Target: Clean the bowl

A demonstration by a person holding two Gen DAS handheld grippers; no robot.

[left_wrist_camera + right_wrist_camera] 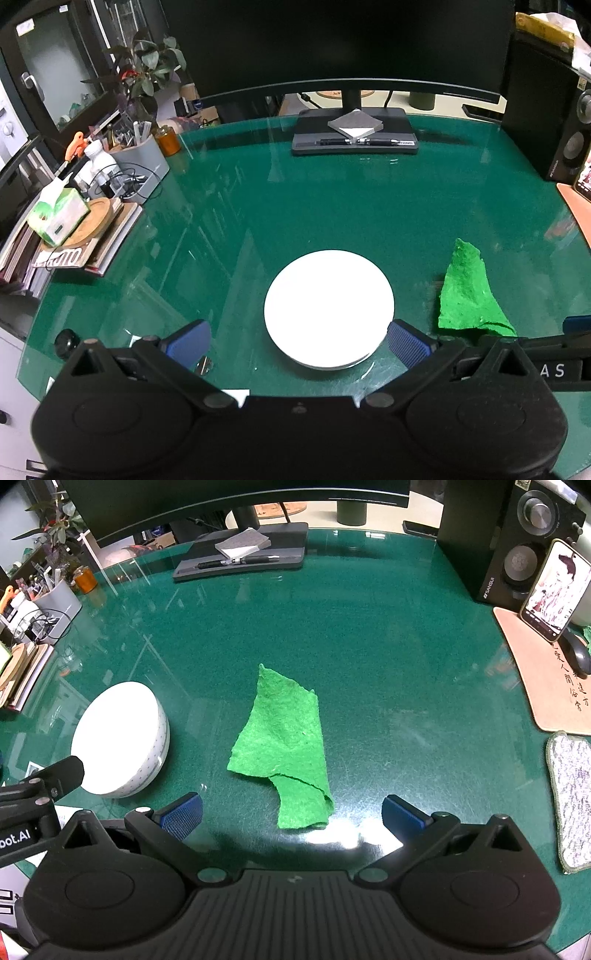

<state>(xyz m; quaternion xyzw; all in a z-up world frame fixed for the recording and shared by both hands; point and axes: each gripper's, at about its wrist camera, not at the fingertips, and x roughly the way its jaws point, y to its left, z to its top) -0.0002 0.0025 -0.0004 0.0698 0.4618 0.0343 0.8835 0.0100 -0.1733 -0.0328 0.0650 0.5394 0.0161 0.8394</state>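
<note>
Left gripper (298,341): blue pads spread wide, nothing between them, low over the near edge of the green glass table (369,206). Right gripper (291,812): likewise spread wide and holding nothing.

Just ahead of the left gripper stands the white bowl (328,308), upright on the glass, its near rim between the two pads. Interior is overexposed; cannot tell whether it is soiled or wiped.

Just ahead of the right gripper lies the green cloth (284,746), crumpled flat, beside the bowl but apart from it.

Further back: monitor stand (354,136) with pens.

Judgement: bowl and cloth lying free fit either a pick-up about to come or a wipe already finished and released. The pictures do not settle which.
</note>
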